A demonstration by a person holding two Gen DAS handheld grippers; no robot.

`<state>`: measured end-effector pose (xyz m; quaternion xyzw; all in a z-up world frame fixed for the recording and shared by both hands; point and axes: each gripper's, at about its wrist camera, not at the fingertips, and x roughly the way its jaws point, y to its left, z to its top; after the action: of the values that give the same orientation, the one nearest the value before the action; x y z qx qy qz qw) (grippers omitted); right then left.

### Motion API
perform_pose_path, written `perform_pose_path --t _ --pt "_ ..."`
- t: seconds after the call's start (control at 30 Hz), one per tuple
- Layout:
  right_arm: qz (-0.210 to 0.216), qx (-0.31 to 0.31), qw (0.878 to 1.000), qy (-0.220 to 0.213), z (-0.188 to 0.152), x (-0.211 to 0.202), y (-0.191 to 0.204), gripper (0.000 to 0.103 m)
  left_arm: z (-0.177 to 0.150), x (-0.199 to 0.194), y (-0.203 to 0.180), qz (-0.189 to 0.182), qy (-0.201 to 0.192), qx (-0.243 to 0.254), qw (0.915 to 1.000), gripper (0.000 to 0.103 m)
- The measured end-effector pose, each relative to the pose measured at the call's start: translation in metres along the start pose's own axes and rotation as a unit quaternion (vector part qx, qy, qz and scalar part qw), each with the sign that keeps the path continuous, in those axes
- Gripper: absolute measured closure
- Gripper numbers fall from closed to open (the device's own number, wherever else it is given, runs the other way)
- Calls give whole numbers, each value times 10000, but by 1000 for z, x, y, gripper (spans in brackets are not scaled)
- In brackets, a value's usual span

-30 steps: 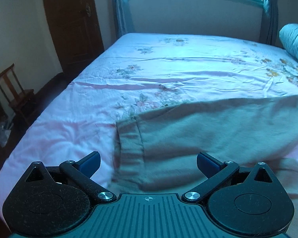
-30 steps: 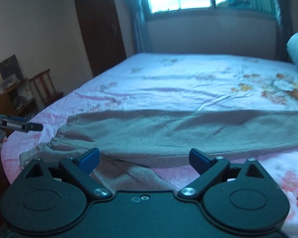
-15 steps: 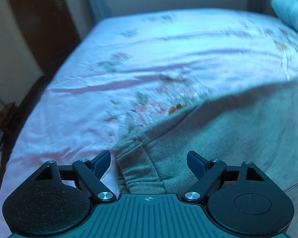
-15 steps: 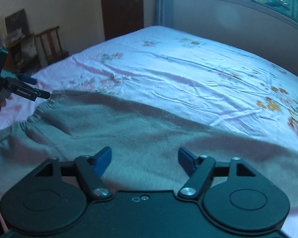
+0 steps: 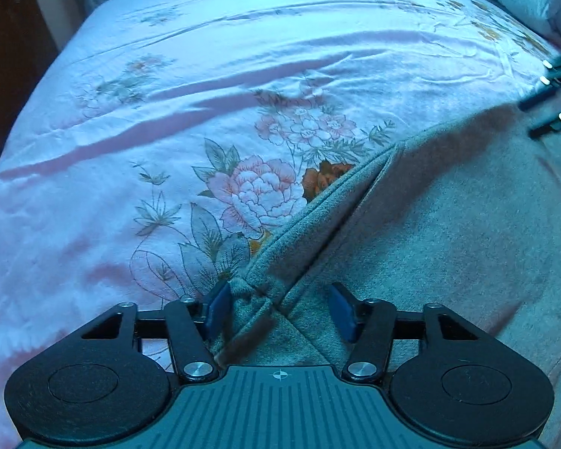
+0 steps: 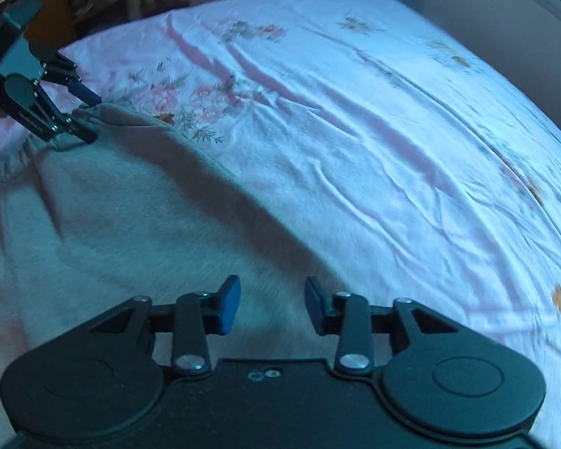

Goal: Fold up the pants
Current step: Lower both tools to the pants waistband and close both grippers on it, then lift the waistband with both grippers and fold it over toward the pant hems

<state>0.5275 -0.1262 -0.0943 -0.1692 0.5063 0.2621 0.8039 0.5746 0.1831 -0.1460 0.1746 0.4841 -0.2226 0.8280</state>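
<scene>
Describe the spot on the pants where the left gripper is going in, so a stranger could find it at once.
Start from the bed sheet, pale pink with printed flowers, then find the grey pants spread across its near side. Follow their far edge to the gathered waistband corner, beside the large pink peony print. It is the only bunched, ribbed part, and it sits between the open jaws of the left gripper.

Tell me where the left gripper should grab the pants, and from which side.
Grip the gathered waistband corner of the pants, where the seamed edge bunches into a thick ridge. It already sits between the open fingers of the left gripper. Come in low from the bed's near edge, along the sheet, probably pinching both layers together.
</scene>
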Motion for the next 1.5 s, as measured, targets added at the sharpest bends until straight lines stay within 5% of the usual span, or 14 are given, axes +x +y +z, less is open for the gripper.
perform_pose_path --t 0.13,0.2,0.27,0.3,0.33,0.4,0.47,0.6,0.63,0.7,0.8,1.17,1.5 --pt "144 -168 9997 50 17 10 -7 69 6 1 10 118 -187 -87 9997 47" --pt "214 -211 9994 176 24 18 -12 67 8 9 11 81 -21 55 9999 37" --pt "171 -266 9989 352 27 29 -16 58 10 17 11 132 78 195 9997 20" --pt "213 -261 9985 421 28 34 -18 44 10 20 11 217 91 243 9994 9" --pt "251 -268 9982 481 28 39 -20 30 10 23 13 281 109 274 9992 5" --pt "298 -333 9973 588 27 48 -21 28 10 27 21 127 229 18 9997 6" --pt "345 -292 9966 686 26 54 -23 32 8 27 26 -103 241 -245 9994 19" --pt "372 -277 9968 658 25 48 -20 91 2 15 18 -161 114 -319 9993 59" --pt "307 -279 9970 649 25 44 -18 98 0 11 15 -113 82 -338 9993 65" --pt "151 -291 9981 525 21 35 -12 102 -5 3 8 25 -22 -329 9995 80" --pt "-32 -316 9991 267 13 16 1 103 -12 -13 -7 373 -300 -230 9986 84" --pt "-338 16 9959 -841 -41 -93 66 103 -53 -125 -44 813 -1515 -158 9850 84" --pt "-398 360 9895 -1343 -128 -154 156 103 -152 -200 -105 1238 -1929 619 9714 85"
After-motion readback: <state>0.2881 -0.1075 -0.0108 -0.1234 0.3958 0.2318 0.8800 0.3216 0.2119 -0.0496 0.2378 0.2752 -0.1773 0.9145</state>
